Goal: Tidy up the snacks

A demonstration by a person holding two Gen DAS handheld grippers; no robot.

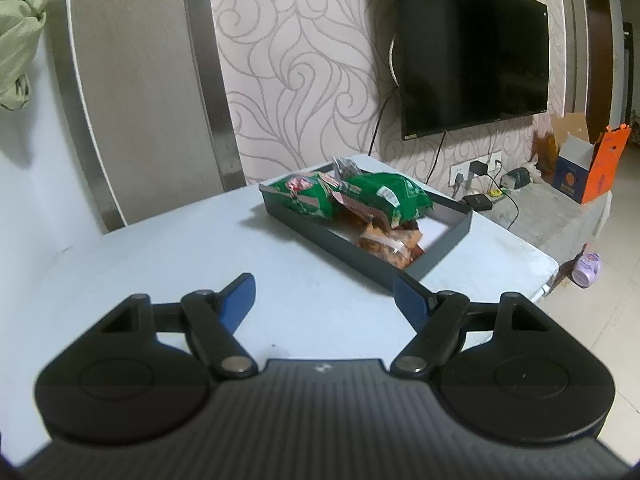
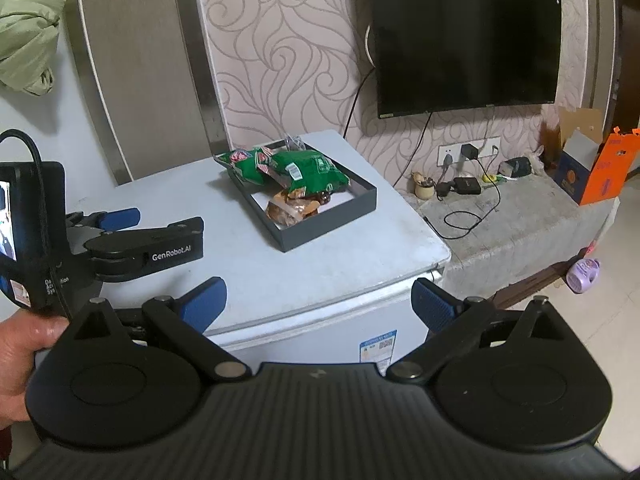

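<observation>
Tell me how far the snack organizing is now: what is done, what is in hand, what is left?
Done: the green snack bags and the brown snack packets already lie inside the dark tray. In hand: nothing; the left gripper and right gripper are both open and empty, short of the tray. Left: no loose snacks show on the white tabletop, so the job looks nearly finished.

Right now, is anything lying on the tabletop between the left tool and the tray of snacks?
No. In the left wrist view the white tabletop is bare between the open left tool and the dark tray. The right wrist view agrees.
</observation>
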